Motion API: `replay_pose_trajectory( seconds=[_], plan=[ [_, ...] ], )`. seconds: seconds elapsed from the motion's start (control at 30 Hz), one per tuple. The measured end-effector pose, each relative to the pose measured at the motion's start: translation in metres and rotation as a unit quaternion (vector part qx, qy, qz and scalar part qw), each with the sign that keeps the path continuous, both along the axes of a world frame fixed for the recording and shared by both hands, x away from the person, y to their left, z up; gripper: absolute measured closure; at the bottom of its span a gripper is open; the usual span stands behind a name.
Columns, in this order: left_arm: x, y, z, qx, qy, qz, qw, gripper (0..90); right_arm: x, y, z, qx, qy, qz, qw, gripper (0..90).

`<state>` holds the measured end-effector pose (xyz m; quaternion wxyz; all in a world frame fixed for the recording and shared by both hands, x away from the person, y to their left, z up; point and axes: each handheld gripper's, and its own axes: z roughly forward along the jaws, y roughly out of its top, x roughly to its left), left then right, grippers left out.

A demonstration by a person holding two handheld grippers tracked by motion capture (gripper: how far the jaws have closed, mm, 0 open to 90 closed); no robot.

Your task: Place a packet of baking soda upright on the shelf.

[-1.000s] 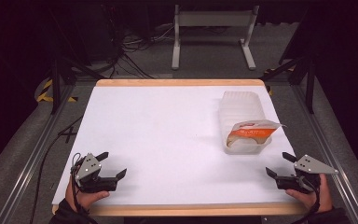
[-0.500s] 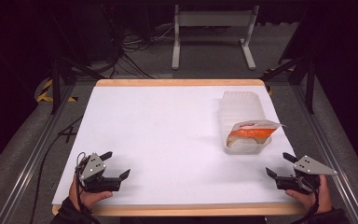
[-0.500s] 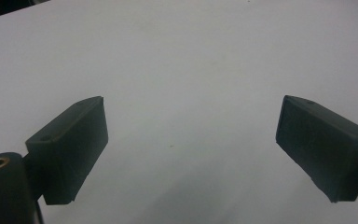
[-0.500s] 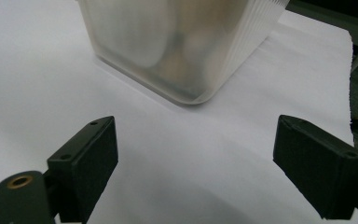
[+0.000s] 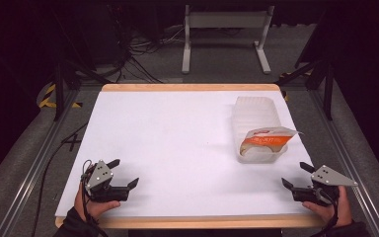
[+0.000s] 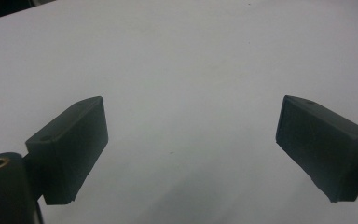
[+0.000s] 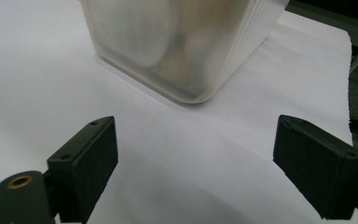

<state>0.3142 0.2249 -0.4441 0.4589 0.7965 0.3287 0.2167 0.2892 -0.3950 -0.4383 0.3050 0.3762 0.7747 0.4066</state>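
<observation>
1. Where the matte white table top (image 5: 177,143) meets its pale wooden edge at the near side, two hands come in, each holding a black gripper.
2. The left gripper (image 5: 125,173) sits near the near-left corner, its jaws spread wide and holding nothing; in the left gripper view the blocky, flat-faced fingers (image 6: 70,149) stand over bare, smooth white surface.
3. The right gripper (image 5: 296,175) sits near the near-right corner, jaws likewise released and empty, with a grey three-cornered plate on top.
4. A translucent plastic container (image 5: 256,126), rectangular with rounded corners and finely ribbed walls, lies on the right half of the table, just beyond the right gripper and apart from it.
5. An orange-and-white crinkled packet (image 5: 266,140) rests at the container's near end, its edges poking past the rim.
6. In the right gripper view, the container's frosted wall (image 7: 182,46) looms ahead of the open fingers (image 7: 86,158), with blurred pale shapes showing through it.
</observation>
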Motion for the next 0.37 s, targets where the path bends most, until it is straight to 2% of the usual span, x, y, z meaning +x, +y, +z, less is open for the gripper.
replay_pose_trajectory(
  seconds=[0.37],
  plan=[
    [0.0002, -0.0013, 0.0007, 0.001, -0.001, 0.004, 1.0, 10.0, -0.0002, 0.0011, 0.0002, -0.003, 0.004, -0.004, 1.0, 14.8]
  ],
)
